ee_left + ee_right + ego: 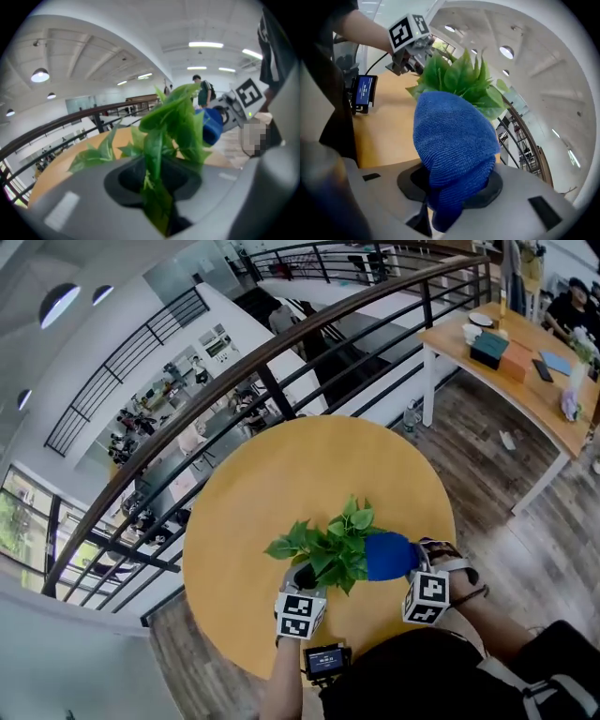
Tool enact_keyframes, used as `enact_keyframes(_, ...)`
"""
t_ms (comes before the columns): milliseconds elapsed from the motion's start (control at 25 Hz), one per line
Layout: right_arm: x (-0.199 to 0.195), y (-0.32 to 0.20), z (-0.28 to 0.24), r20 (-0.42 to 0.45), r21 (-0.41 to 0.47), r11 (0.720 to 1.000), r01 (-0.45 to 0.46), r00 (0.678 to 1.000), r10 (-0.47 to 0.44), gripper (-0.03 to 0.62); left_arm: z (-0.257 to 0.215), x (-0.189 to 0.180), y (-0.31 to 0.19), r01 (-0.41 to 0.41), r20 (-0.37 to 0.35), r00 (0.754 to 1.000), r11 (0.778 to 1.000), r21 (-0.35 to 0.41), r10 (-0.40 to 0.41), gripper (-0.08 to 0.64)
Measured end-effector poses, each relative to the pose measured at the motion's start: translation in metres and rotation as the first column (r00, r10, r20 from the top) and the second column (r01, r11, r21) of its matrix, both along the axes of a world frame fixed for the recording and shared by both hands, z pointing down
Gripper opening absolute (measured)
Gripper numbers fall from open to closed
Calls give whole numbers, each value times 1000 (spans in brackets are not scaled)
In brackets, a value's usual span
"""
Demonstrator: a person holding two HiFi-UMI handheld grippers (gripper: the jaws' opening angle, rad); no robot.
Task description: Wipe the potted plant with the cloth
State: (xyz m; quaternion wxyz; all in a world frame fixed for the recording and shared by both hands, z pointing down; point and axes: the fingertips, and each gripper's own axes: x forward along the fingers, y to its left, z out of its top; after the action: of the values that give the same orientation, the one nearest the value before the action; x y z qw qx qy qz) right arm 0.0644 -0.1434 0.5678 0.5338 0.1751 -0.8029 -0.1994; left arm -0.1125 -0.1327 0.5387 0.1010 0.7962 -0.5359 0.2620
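Note:
A small potted plant [330,545] with green leaves stands near the front edge of the round wooden table [281,474]. Its pot is hidden. My left gripper [303,582] reaches into it from the front, shut on one leaf [157,197] that runs down between its jaws. My right gripper [412,563] is shut on a bunched blue cloth [389,556], which is held against the plant's right side. In the right gripper view the cloth [454,140] fills the middle, with the leaves [459,77] just beyond it. The left gripper view shows the cloth [212,125] behind the leaves [173,122].
A small device with a lit screen [325,660] lies at the table's front edge. A dark railing [281,343] runs behind the table, with an open drop beyond. A rectangular table [525,381] with boxes and a cup stands at the back right, and a person [572,306] sits there.

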Motion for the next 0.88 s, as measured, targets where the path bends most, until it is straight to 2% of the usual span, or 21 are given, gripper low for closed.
enact_keyframes(240, 29, -2, 27, -102, -2, 1000, -30, 994, 30, 141, 1, -4, -3, 11, -7, 1000, 1000, -11, -11, 89)
enact_keyframes(520, 49, -5, 25, -61, -16, 997, -82, 995, 81, 141, 6, -6, -1, 10, -12, 1000, 1000, -26, -10, 89)
enact_keyframes(680, 75, -27, 18, -54, -12, 985, -173, 984, 173, 142, 10, -6, -2, 15, -7, 1000, 999, -36, -15, 89)
enact_keyframes(800, 105, -51, 28, -107, -9, 966, -257, 961, 254, 142, 12, -4, -4, 13, -2, 1000, 1000, -26, -13, 89)
enact_keyframes(880, 118, -64, 26, -95, -9, 951, -308, 947, 306, 141, 14, -1, -6, 8, -1, 1000, 1000, -24, -8, 89)
